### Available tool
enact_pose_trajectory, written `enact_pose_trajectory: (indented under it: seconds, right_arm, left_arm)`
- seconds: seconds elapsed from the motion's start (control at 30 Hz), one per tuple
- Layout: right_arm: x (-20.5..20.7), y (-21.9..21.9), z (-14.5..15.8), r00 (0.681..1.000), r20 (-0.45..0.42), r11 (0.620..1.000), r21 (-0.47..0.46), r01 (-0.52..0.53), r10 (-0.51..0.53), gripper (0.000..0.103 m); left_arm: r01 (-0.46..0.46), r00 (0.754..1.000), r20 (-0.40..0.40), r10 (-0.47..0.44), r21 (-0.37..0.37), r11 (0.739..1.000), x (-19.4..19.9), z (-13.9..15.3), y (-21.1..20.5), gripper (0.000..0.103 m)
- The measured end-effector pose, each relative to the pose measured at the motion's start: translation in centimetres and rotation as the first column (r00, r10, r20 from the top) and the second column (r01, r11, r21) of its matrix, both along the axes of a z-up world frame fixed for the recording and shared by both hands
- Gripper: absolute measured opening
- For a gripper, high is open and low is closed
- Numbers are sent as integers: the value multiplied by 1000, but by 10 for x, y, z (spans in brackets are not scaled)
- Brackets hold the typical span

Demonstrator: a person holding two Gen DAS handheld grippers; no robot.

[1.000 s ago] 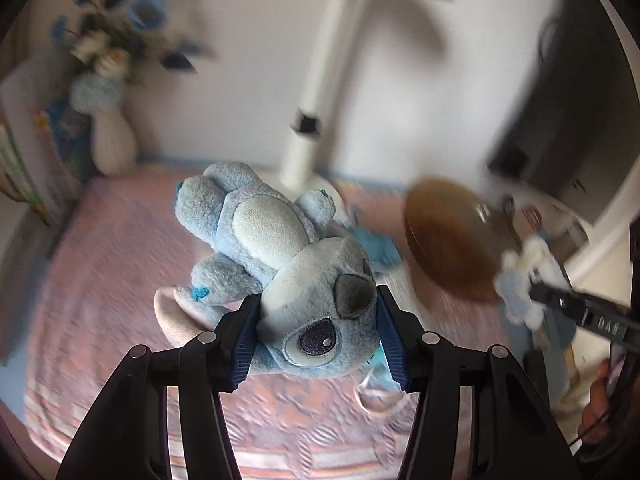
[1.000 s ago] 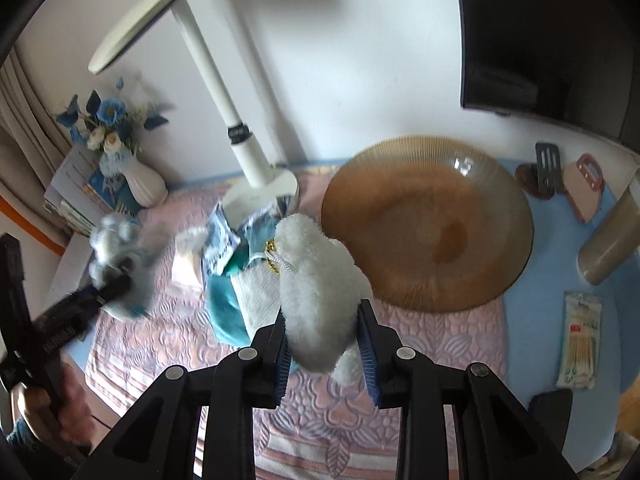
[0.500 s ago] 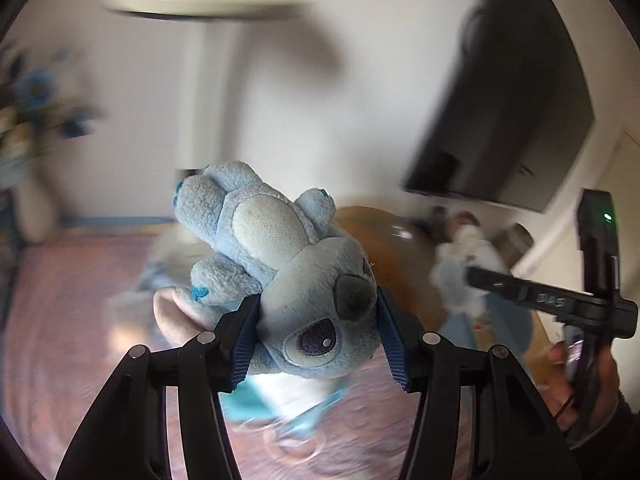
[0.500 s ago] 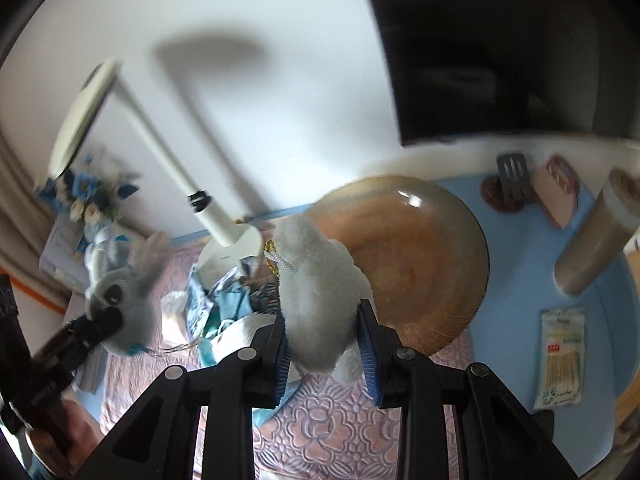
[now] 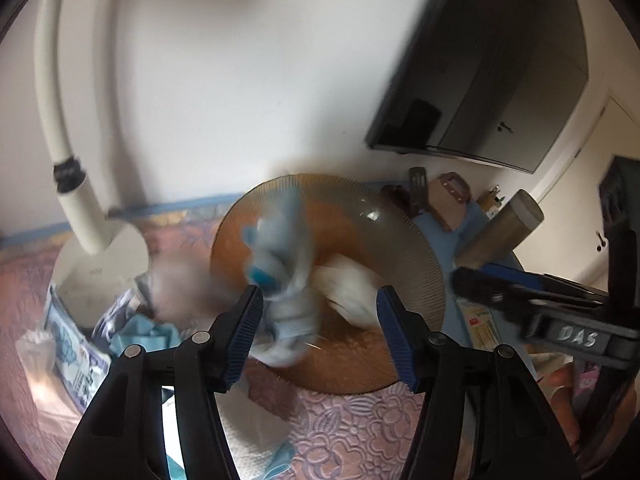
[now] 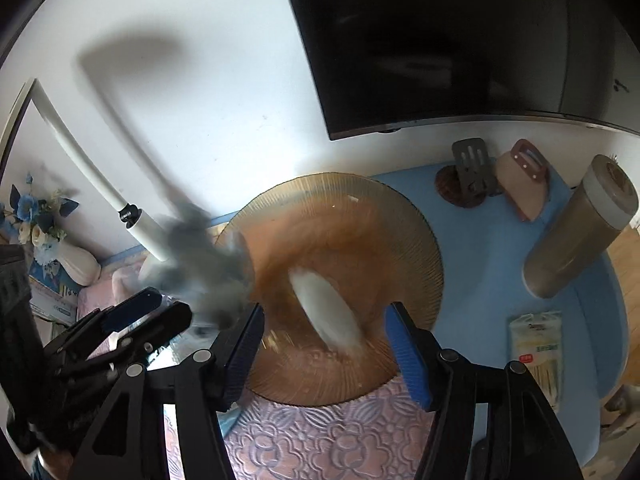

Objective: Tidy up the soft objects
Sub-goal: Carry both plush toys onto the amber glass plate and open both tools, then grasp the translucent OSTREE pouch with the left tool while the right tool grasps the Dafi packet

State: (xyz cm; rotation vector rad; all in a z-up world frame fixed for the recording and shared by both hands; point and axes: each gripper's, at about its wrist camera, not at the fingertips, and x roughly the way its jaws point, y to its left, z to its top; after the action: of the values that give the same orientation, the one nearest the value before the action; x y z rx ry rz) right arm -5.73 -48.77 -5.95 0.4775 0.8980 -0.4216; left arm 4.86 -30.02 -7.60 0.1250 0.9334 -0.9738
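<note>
Two soft toys show as motion-blurred shapes over the ribbed amber glass plate (image 6: 404, 224). The blue plush animal (image 5: 280, 264) is a smear at the plate's left side, just beside the inner face of the left tongs' (image 5: 318, 328) left pad, but the blur hides whether it touches that pad. The white fluffy plush (image 6: 326, 308) lies streaked across the middle of the plate, between the fingers of the right tongs (image 6: 322, 350) and apart from both pads. Both pairs of tongs stand with their blue-padded jaws spread wide, gripping nothing. In the left wrist view the white plush sits to the right of the blue one inside the plate. The plate rests on a pink quilted cloth (image 6: 320, 436) covering the bench, with a blue mat (image 6: 496, 248) to its right. On the mat are a tall brown cylindrical tumbler (image 6: 576, 228), lying tilted, and a clear packet of cotton swabs (image 6: 536, 348). A white desk lamp (image 5: 76, 184) stands left of the plate, near crumpled blue and white wrappers (image 5: 132, 320).
</note>
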Motion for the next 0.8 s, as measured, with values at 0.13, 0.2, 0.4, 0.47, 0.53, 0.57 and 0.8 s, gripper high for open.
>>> enact_pose_trajectory:
  seconds: [0.13,0.2,0.4,0.47,0.53,0.57,0.8]
  right_arm:
    - [-12,-7,-9,1000,-10,999,41,18,-17,61]
    - [-17,-7,-13,1000,-12,998,64,25,-24,61]
    - [-17,8,-11,1000,-7,997,71,-7,7,61]
    - [-14,18,-9,1000,-3,997,68,-31,31,61]
    - [-10,29,-7,998,-5,997,55,-58,58,61]
    - [-9,34,-6,998,-12,997,46,-66,66,61]
    - [0,59,-4,992,-47,993,26,-115,116,61]
  left_arm:
    - [-41,999,-11,41,5,999,2,-2,27,62]
    - [-68,998,-12,68,16,998,1,-2,45,62]
    - [-155,987,-26,157,40,987,-4,1,83,62]
    - [-175,984,-23,176,38,984,-9,3,92,62]
    - [-191,981,-21,191,39,981,-13,6,101,62]
    - [-198,980,-23,199,41,979,-15,7,104,62]
    - [-245,969,-13,246,58,968,-20,10,122,62]
